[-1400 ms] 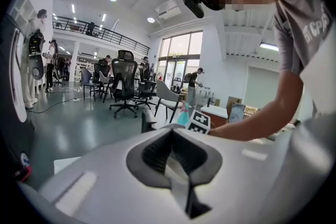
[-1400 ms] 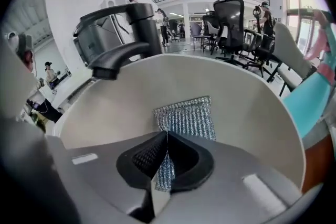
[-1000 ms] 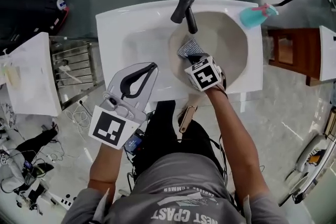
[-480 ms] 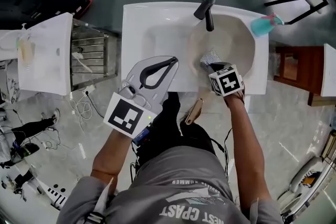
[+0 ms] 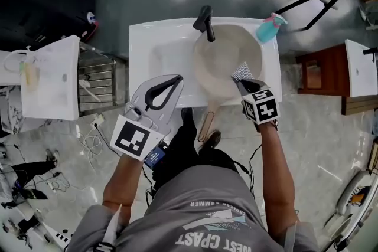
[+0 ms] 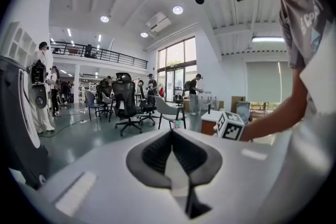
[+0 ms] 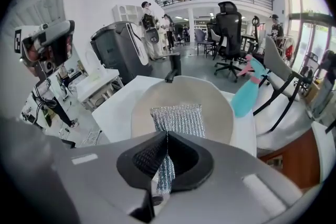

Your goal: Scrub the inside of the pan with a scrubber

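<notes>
A beige pan (image 5: 224,59) lies in the white sink (image 5: 153,47), its wooden handle (image 5: 207,121) sticking out over the front edge. My right gripper (image 5: 242,81) is at the pan's near right rim, shut on a silver mesh scrubber (image 5: 241,72). In the right gripper view the scrubber (image 7: 178,118) hangs from the closed jaws over the pan's inside (image 7: 142,107). My left gripper (image 5: 174,78) hovers over the sink's front left edge, shut with nothing in it. In the left gripper view the left gripper (image 6: 172,136) points out into the room.
A black faucet (image 5: 205,20) stands at the back of the sink, by the pan's far rim. A teal spray bottle (image 5: 269,28) sits at the sink's back right corner. A metal rack (image 5: 97,82) and white table (image 5: 50,77) stand left, a brown wooden stand (image 5: 313,77) right.
My right gripper has carried the scrubber across the pan, from its near left side to its near right rim. The left gripper has stayed by the sink's front left edge.
</notes>
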